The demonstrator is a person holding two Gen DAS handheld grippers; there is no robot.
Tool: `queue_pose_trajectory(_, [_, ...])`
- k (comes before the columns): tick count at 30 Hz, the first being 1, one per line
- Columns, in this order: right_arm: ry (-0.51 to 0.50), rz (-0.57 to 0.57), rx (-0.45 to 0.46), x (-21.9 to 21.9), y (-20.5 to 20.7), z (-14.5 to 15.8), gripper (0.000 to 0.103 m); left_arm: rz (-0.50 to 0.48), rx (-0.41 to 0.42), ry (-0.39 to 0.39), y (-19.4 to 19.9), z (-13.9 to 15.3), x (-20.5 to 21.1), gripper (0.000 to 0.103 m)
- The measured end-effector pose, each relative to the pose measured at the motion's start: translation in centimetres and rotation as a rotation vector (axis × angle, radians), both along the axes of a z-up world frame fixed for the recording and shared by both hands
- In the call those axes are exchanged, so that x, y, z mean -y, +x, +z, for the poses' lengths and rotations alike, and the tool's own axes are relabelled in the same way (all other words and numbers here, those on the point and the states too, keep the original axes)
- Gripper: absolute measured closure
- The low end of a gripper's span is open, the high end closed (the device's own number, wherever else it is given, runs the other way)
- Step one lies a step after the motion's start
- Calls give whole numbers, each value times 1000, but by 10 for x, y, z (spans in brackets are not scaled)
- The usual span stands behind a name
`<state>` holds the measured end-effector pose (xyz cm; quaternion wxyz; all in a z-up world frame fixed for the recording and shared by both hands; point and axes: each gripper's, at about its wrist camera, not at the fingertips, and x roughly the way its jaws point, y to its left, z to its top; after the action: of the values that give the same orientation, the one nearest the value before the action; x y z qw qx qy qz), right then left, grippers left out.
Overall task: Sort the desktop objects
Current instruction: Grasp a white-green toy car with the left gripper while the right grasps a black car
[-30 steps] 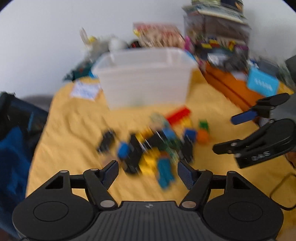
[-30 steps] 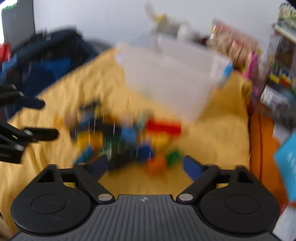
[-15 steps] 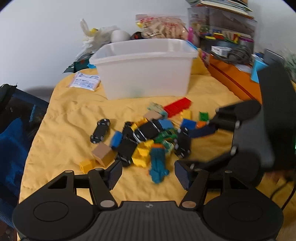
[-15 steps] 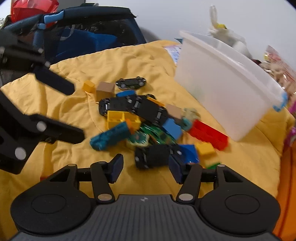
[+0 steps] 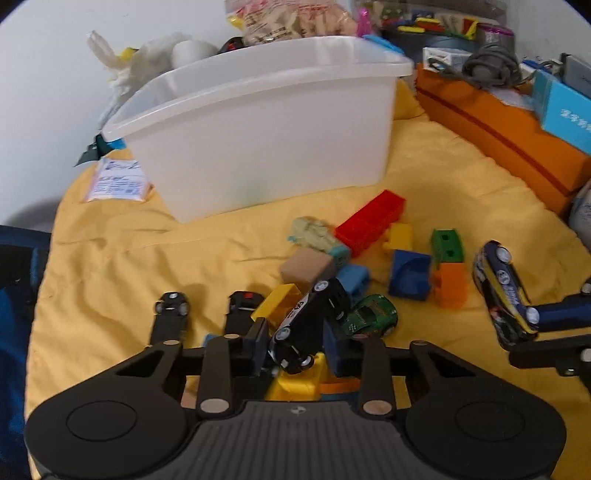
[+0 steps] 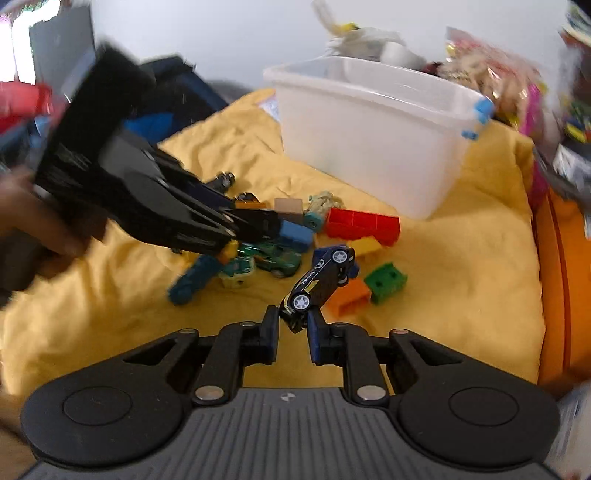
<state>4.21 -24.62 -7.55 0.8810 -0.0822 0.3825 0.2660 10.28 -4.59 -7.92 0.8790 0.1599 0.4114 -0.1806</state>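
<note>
We see bin (image 5: pixel 258 122) standing on cloth (image 5: pixel 110 266), behind toy pile (image 5: pixel 369 266). Paper packet (image 5: pixel 116 181) lies left of bin. Long box (image 5: pixel 506 133) runs along cloth's right edge. Snack bag (image 5: pixel 291 18) sits behind bin. Two small cars (image 5: pixel 171 314) lie left of pile.

One white bin (image 5: pixel 266 122), five toy cars (image 5: pixel 310 325), one red brick (image 5: pixel 369 221), one green brick (image 5: pixel 447 244).
</note>
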Motion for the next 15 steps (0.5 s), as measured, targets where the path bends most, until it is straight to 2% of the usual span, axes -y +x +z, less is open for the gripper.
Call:
queue_pose_trajectory(2, [18,-21,-21,6,-5,1,84,-12,-7,-54,-8,4,-4,87])
queue_pose_trajectory(3, [21,-27,-31,6,-6,0,84,-18,3,-60,-15,6,-6,86])
queue_pose_trajectory(6, [52,-38,-70,6,-5,-3,84,-18,70,-27,-48,18,-14,86])
queue_pose_trajectory(10, [110,-10,-110,2,-6,-1,84,34,101,2,-90,30,-36,86])
queue_pose_trajectory(12, [148,17,-148,-3,-8,-2,84,76,125,41,-110,35,-48,86])
queue_pose_trajectory(15, [216,72,-207,-11,-14,-6,84,117,159,171,-132,28,-57,86])
